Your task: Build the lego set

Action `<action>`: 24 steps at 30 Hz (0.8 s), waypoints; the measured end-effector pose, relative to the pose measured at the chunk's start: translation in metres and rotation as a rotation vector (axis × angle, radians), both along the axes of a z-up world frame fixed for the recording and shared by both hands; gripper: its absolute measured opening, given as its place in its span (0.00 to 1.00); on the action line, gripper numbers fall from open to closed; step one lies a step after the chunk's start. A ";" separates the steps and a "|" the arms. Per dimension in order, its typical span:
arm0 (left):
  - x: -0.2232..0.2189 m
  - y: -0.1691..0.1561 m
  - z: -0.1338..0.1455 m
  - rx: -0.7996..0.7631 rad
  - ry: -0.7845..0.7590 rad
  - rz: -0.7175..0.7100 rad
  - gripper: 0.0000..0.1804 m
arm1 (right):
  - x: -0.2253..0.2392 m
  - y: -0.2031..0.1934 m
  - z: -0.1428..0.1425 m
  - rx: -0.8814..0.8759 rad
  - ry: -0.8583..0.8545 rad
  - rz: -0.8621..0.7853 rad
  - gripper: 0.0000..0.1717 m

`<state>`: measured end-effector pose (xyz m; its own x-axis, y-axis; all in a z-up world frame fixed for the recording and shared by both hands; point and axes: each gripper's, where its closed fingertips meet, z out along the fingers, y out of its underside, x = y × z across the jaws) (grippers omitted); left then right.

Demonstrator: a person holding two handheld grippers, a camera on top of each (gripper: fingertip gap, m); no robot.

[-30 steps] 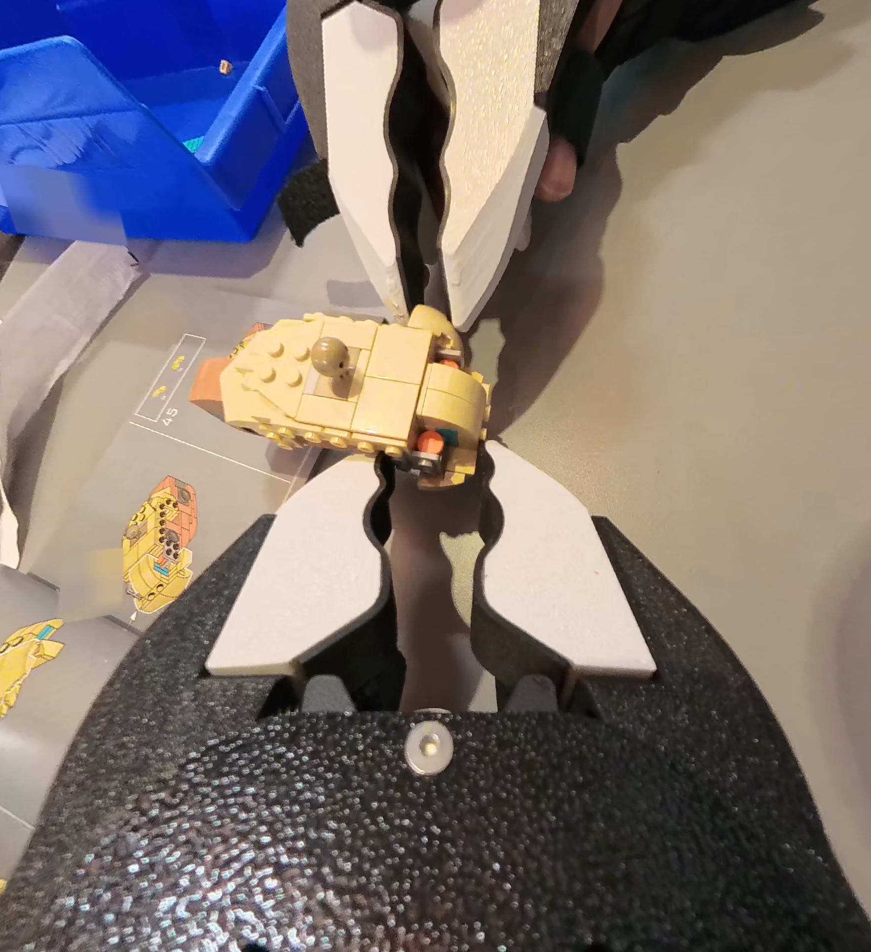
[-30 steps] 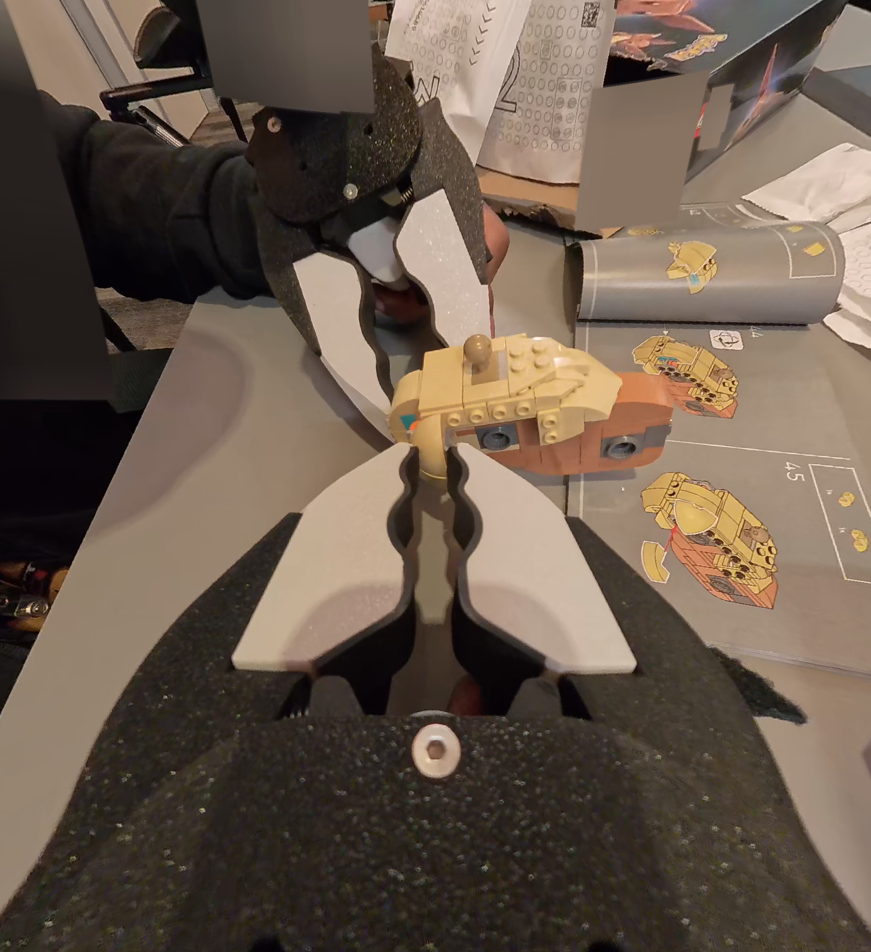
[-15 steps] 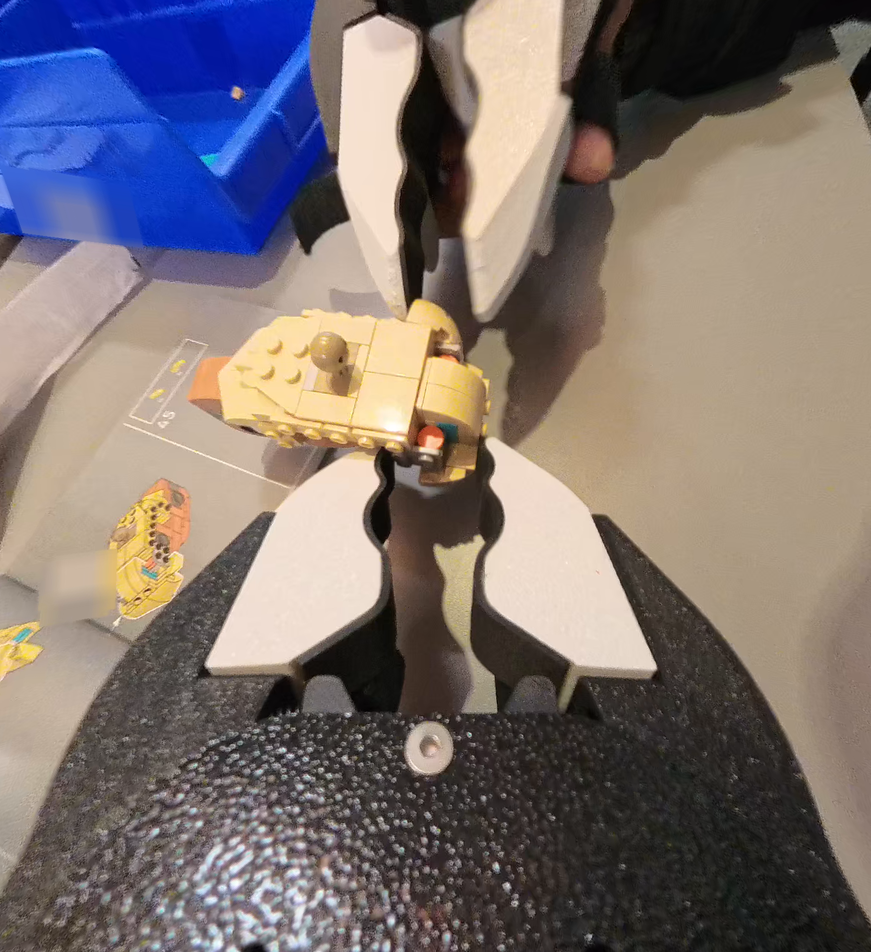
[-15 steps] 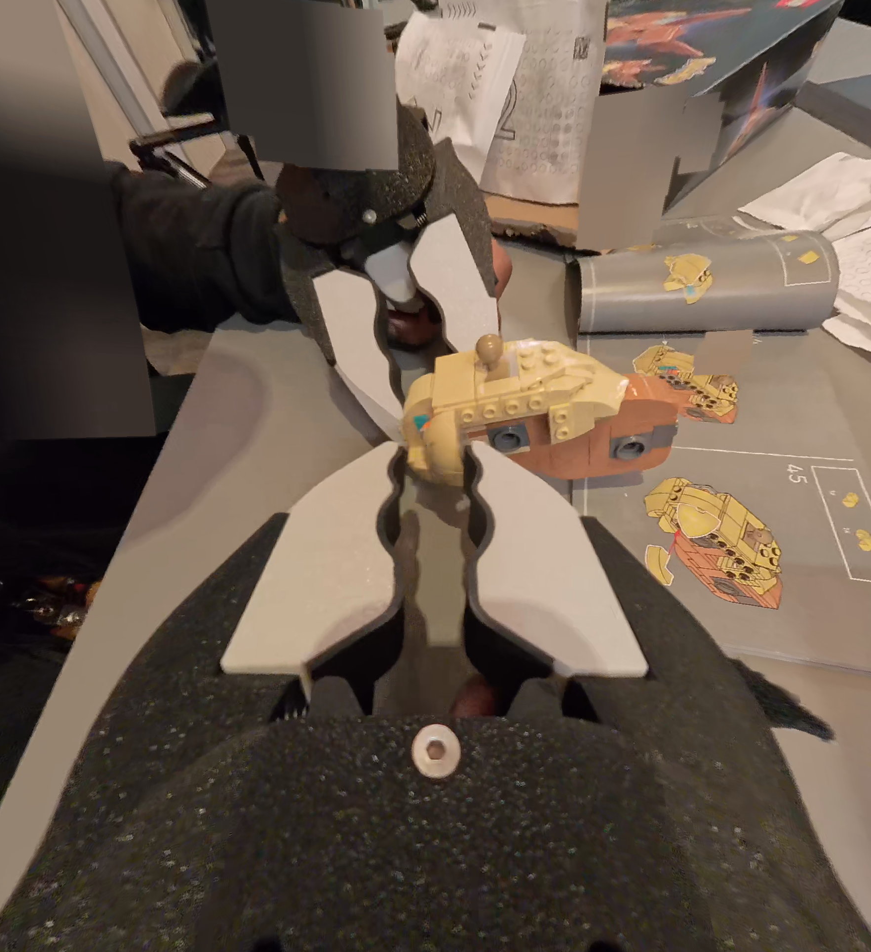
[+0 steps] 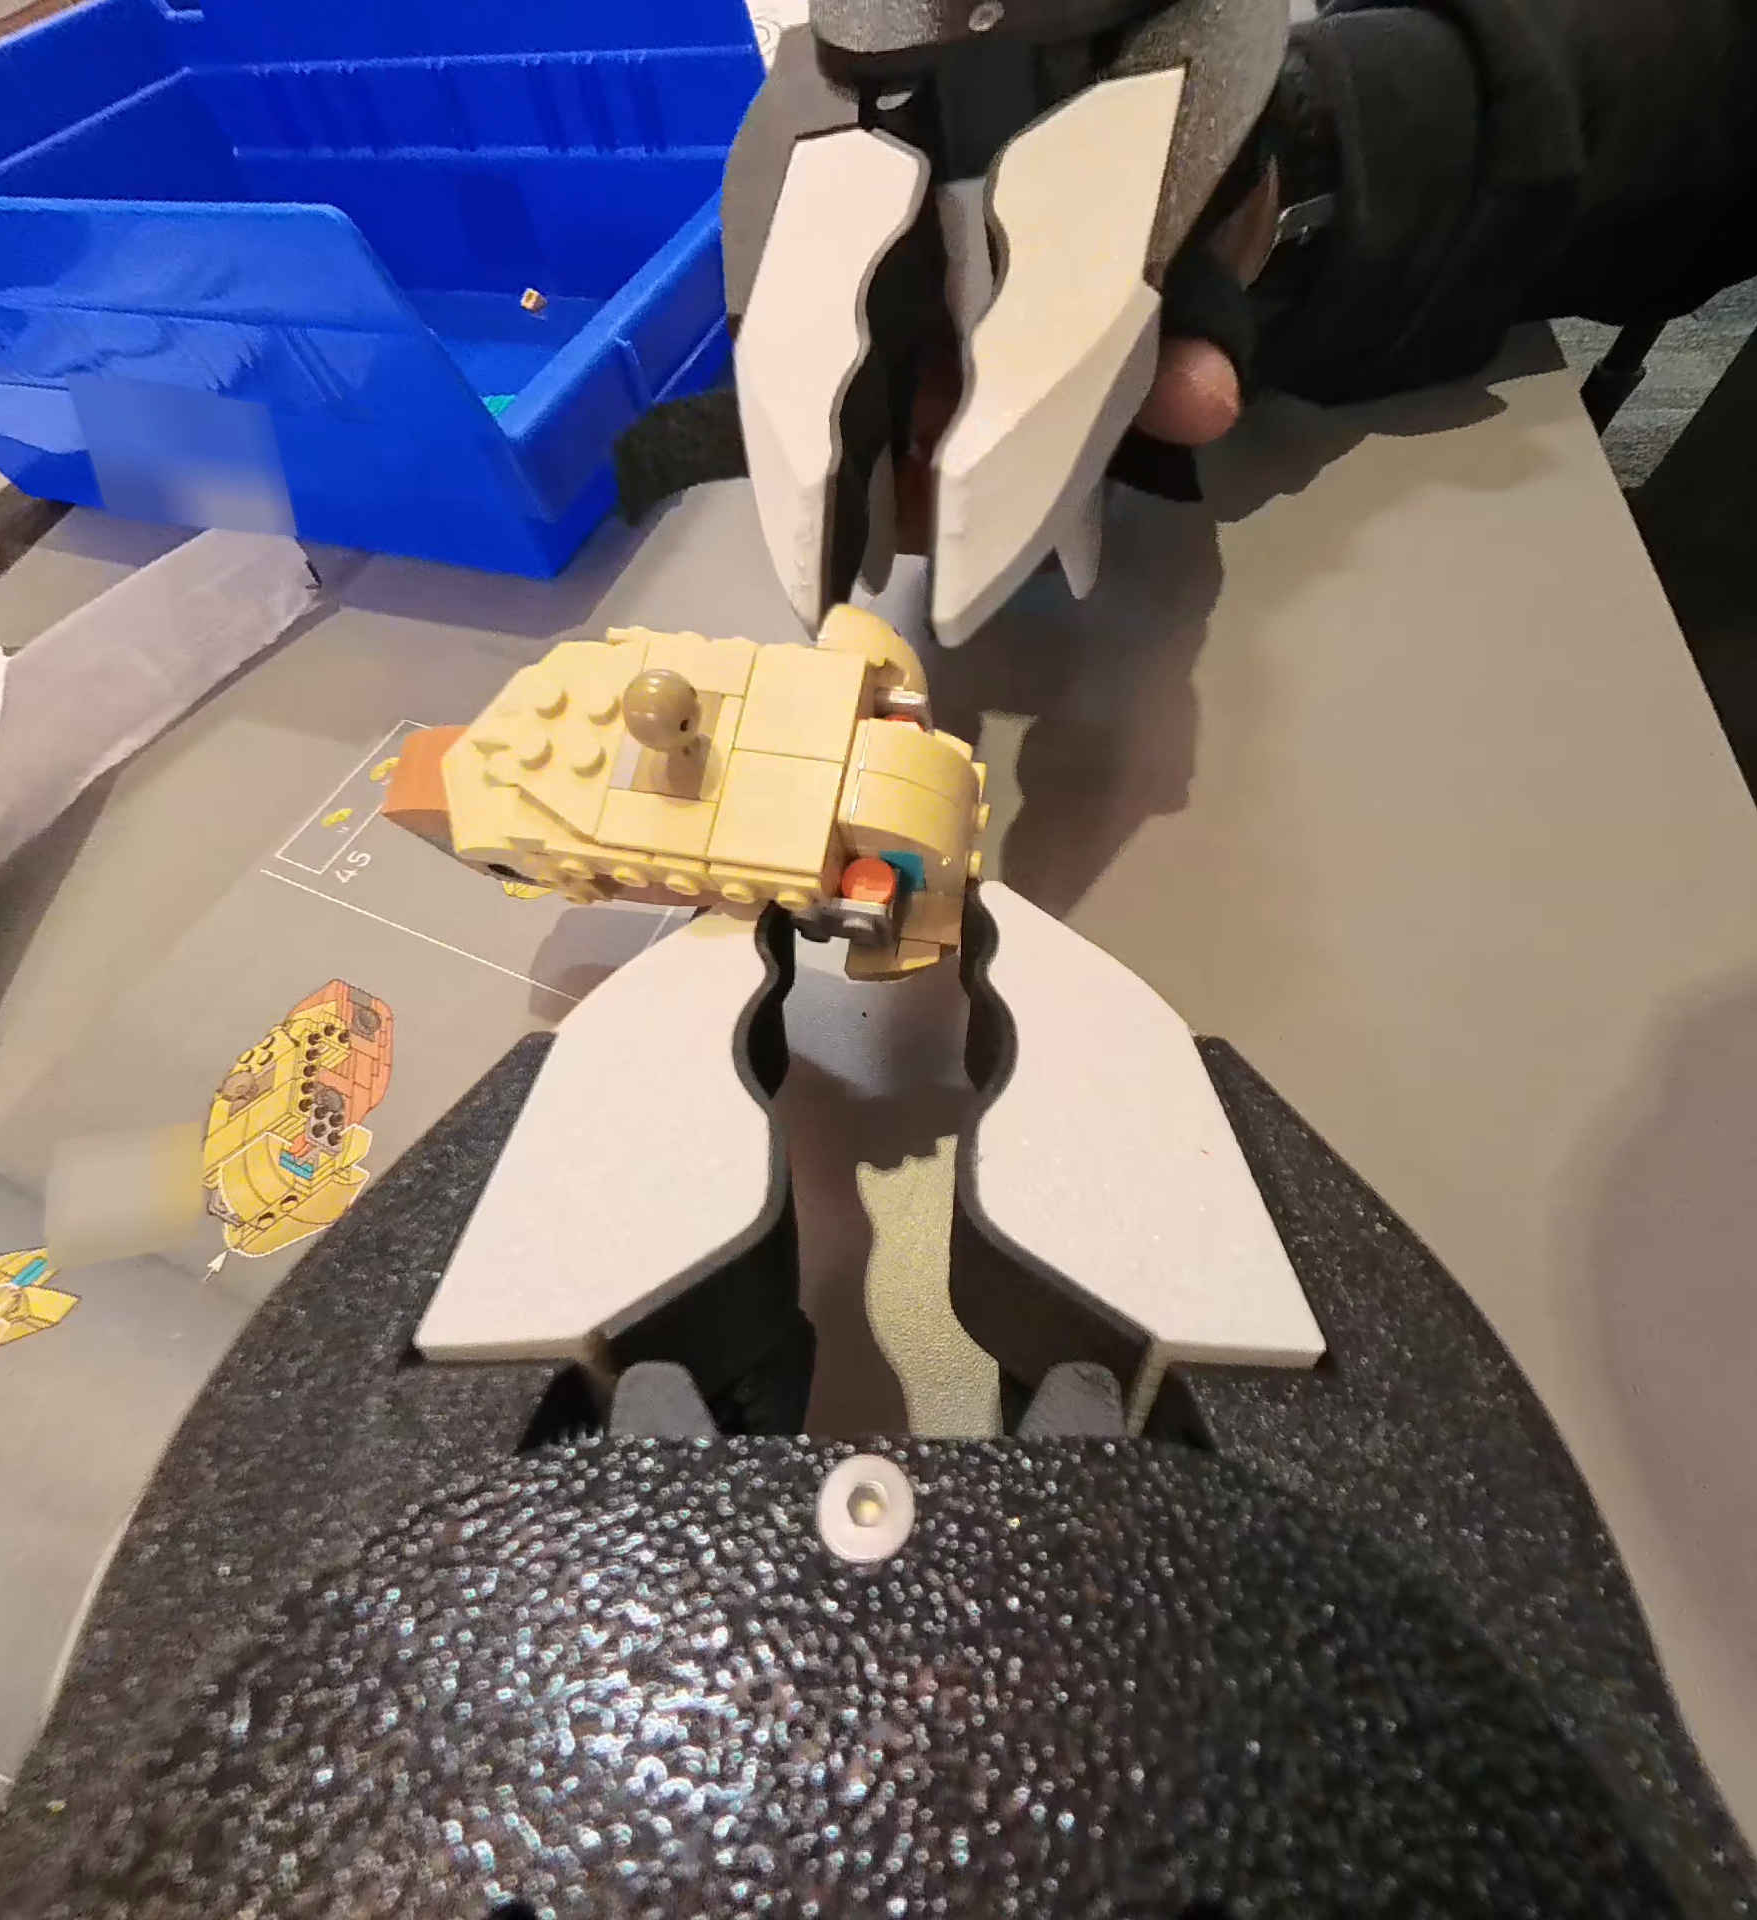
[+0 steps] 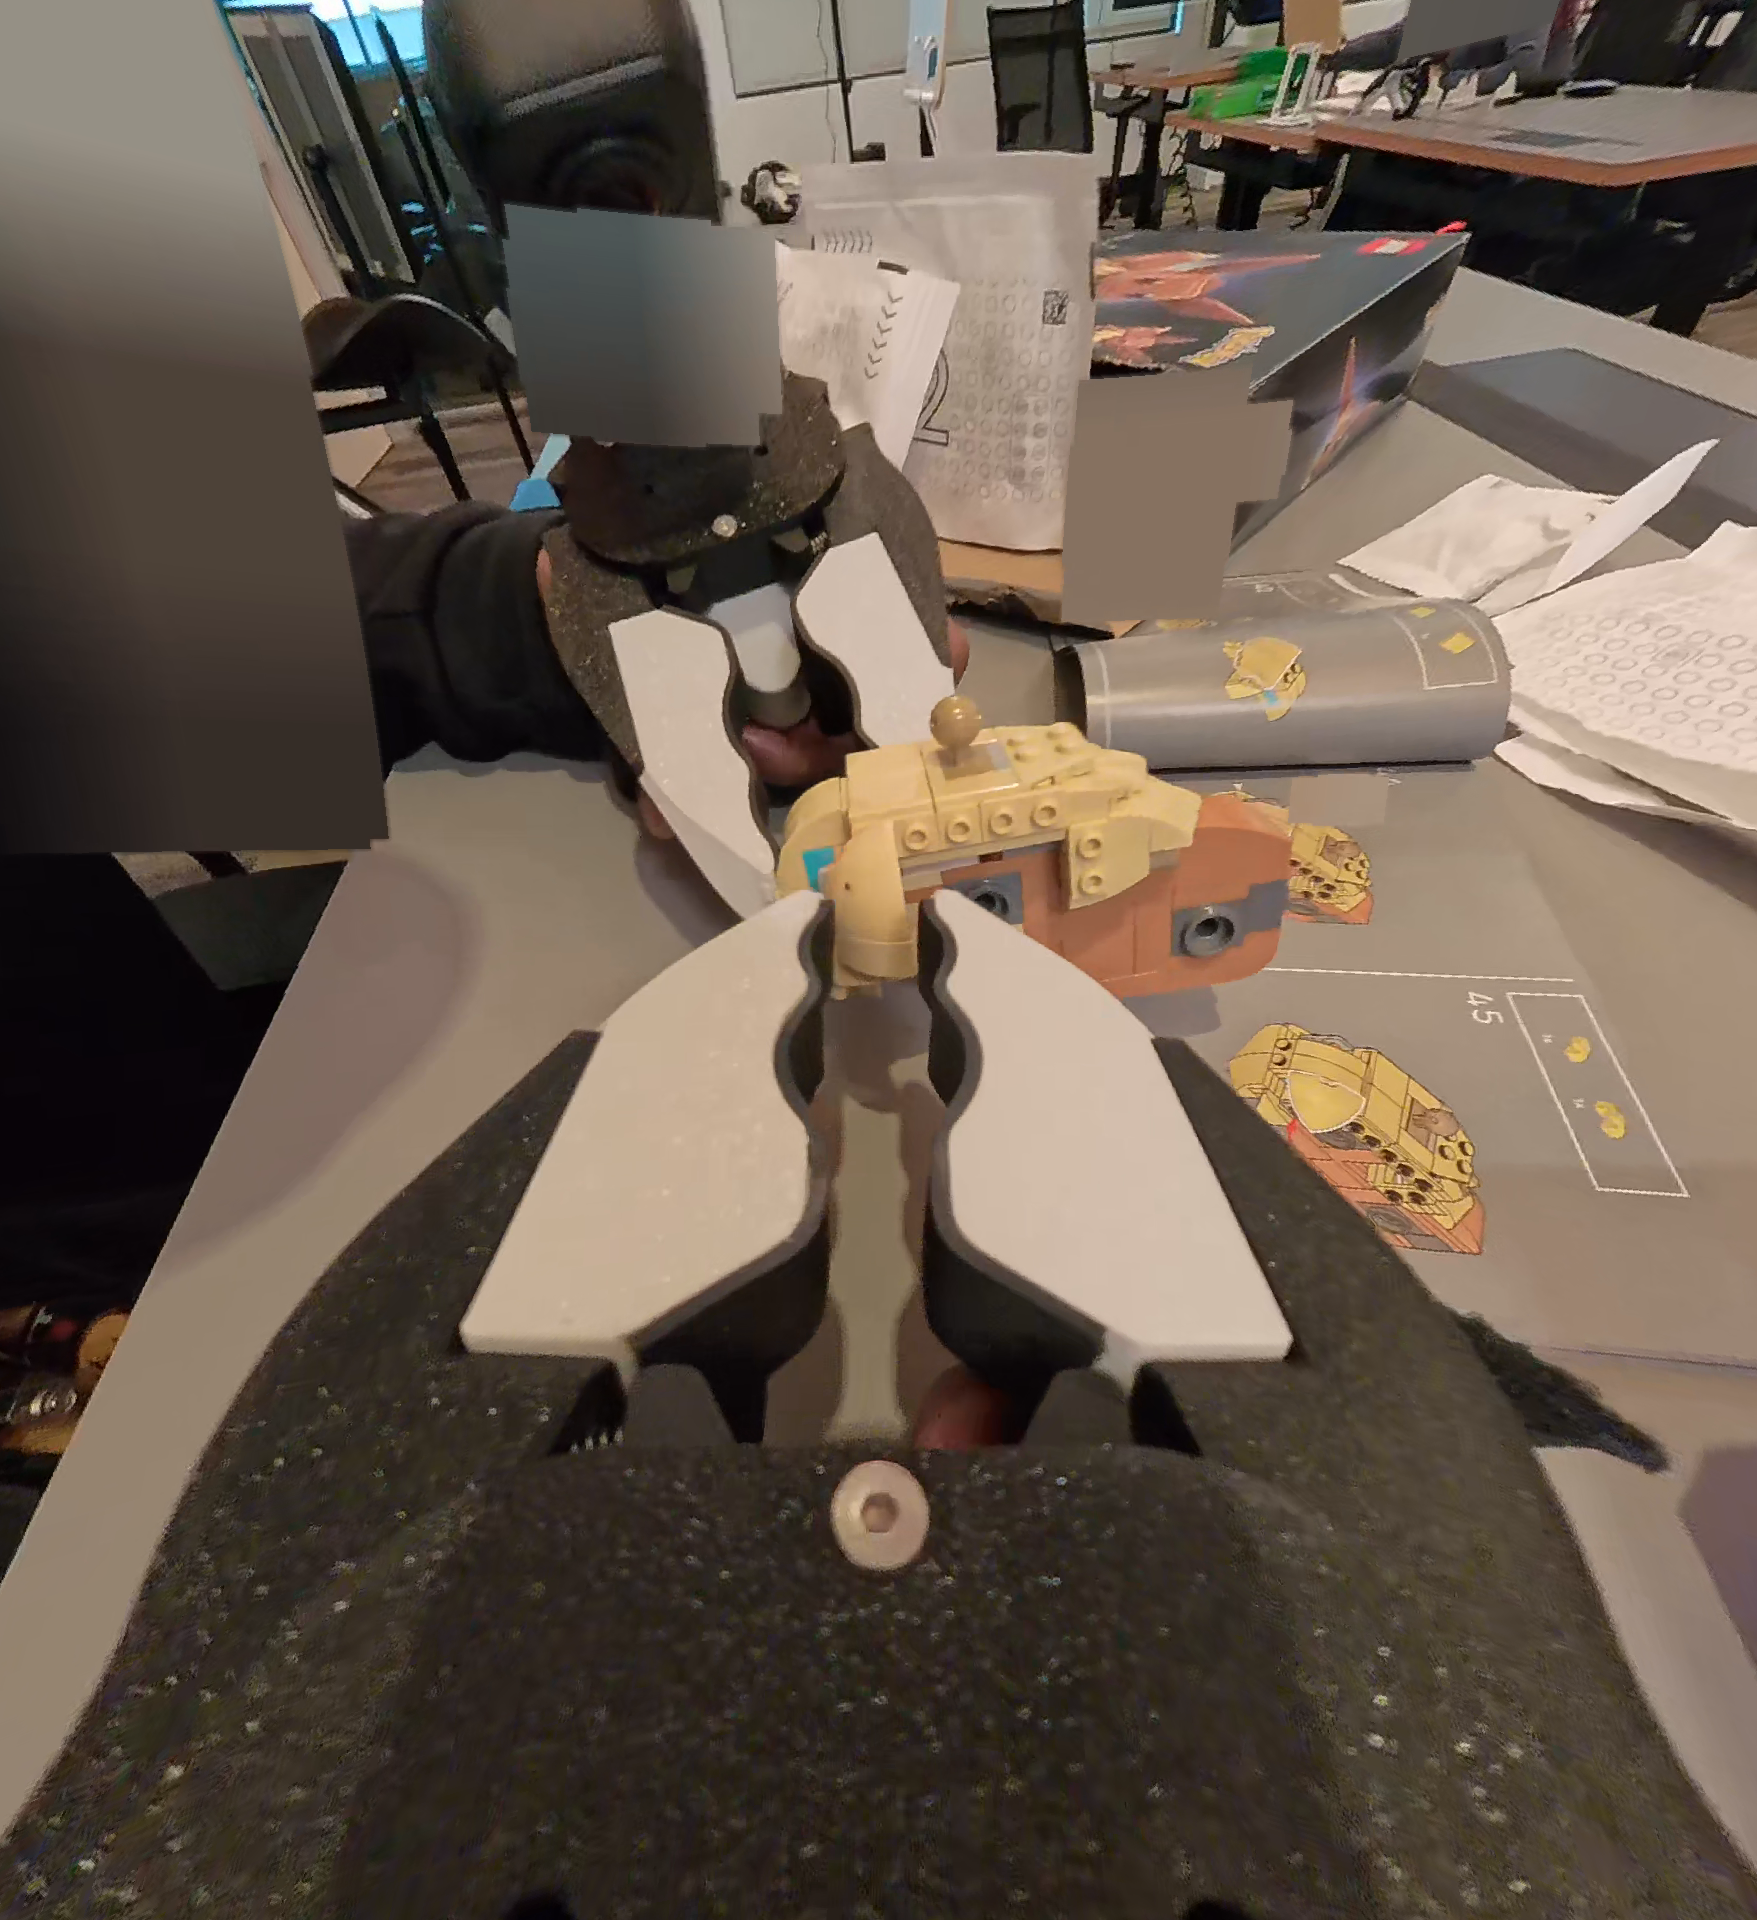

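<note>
On the grey table [image 5: 1373, 935] our left gripper [image 5: 874, 925] pinches the tan-and-brown brick model [image 5: 708, 779], while our right gripper [image 6: 874, 925] closes around its curved tan end piece [image 6: 874, 914].

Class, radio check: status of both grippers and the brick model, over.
Left gripper clamped on tan brick model, held above the table. Right gripper around its curved side piece, contact unclear. Instruction booklet below.

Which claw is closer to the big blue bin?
The right gripper. It hangs just past the brick model, beside the blue bin. The left gripper sits on the model's near side, farther from the bin.
</note>
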<state>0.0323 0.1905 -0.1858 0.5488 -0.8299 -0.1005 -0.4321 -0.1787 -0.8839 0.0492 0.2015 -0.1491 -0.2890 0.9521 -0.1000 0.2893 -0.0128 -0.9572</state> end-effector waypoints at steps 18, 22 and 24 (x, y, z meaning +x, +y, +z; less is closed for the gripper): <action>-0.001 0.000 -0.009 0.011 0.085 0.009 0.17 | -0.002 0.001 -0.009 -0.135 -0.050 0.005 0.06; -0.002 0.000 -0.012 0.023 0.115 0.009 0.17 | -0.003 0.000 -0.013 -0.188 -0.081 0.016 0.06; -0.002 0.000 -0.012 0.030 0.122 0.009 0.17 | -0.003 0.000 -0.013 -0.215 -0.091 0.020 0.06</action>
<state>0.0304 0.1910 -0.1981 0.5381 -0.8208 -0.1917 -0.5357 -0.1574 -0.8296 0.0462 0.2017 -0.1623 -0.2879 0.9004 -0.3261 0.3763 -0.2068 -0.9031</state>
